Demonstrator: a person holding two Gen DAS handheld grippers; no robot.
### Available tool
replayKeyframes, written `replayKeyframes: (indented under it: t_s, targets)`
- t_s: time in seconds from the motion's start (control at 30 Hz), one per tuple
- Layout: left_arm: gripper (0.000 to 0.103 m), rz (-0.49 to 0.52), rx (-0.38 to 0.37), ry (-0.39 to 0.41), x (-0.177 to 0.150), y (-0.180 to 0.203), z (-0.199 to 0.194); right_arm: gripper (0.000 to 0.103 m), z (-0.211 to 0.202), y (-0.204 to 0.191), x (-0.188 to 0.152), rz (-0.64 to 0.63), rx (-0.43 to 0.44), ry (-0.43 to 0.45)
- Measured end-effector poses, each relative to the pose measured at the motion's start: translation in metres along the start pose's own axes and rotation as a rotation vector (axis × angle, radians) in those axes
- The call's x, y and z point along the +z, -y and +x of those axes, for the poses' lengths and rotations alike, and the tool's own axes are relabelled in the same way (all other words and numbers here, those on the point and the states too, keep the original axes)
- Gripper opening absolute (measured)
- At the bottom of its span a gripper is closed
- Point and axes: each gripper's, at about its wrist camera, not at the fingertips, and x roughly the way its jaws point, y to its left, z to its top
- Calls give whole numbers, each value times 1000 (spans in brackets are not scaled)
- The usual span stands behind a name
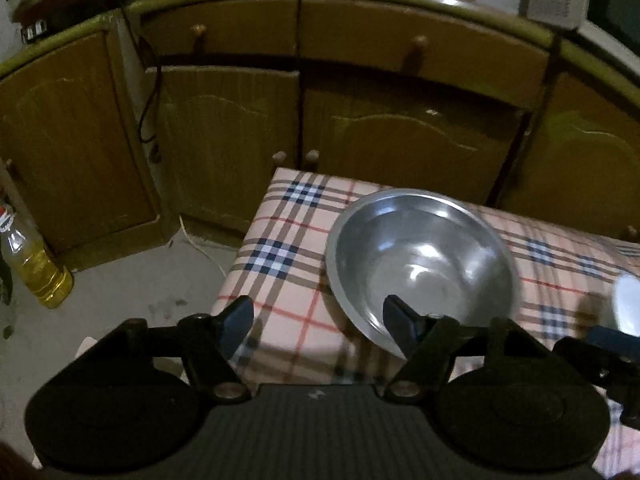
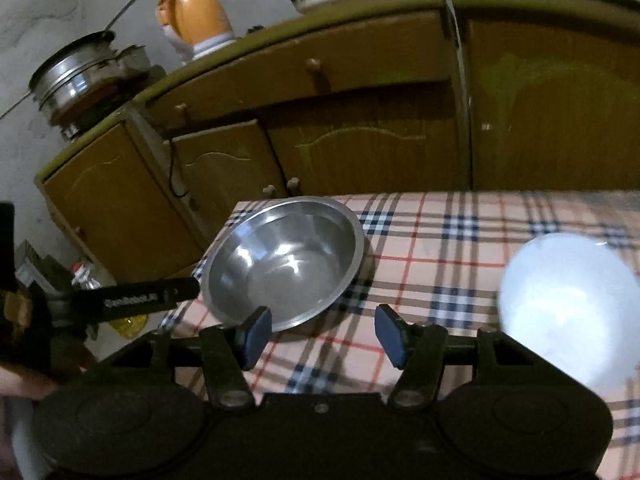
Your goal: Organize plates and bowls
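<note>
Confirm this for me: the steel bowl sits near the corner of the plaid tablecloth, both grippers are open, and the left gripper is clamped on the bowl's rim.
One part is wrong. The left gripper is not clamped on the steel bowl: the left wrist view shows its jaws apart with nothing between them. The bowl does sit near the corner of the plaid tablecloth, and the right gripper is open too.

Left gripper (image 1: 318, 322) and right gripper (image 2: 323, 334), each angled downward and forward. Both pairs of jaws are held apart, with nothing gripped between the blue pads. The two grippers are positioned side by side, the left one being seen at the left edge of the right wrist view.
</note>
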Motion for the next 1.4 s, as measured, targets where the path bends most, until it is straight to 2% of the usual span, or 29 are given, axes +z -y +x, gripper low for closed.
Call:
replayKeyframes:
  t_s: [0.2, 0.3, 0.33, 0.37, 0.4, 0.43, 0.47, 0.6, 0.8, 1.13, 1.4]
  targets:
    - [67, -12, 10, -21, 6, 0, 35, 70, 48, 12, 7, 70, -48, -27]
    - [51, -7, -6, -45, 5, 2, 52, 70, 69, 19, 8, 109, -54, -60]
    - [40, -12, -20, -39, 5, 2, 55, 70, 75, 21, 8, 126, -40, -67]
    - [33, -16, -40, -35, 4, 3, 56, 64, 80, 23, 8, 142, -36, -74]
    - [21, -19, -64, -33, 4, 6, 56, 43, 83, 23, 8, 150, -19, -70]
    - [20, -19, -70, -25, 4, 9, 54, 26, 84, 22, 9, 153, 15, -61]
    - [20, -18, -66, -16, 3, 11, 52, 24, 83, 19, 10, 154, 17, -52]
    - [19, -52, -97, 2, 1, 9, 43, 24, 72, 17, 8, 135, 17, -16]
    - [19, -17, -85, 37, -2, 24, 10, 24, 44, 15, 8, 125, 13, 2]
    - [19, 5, -87, 99, -6, 46, -68, 24, -45, 2, 12, 59, -21, 73]
    - [20, 17, -81, 110, -27, 61, -124, 24, -113, -4, -4, 50, -29, 99]
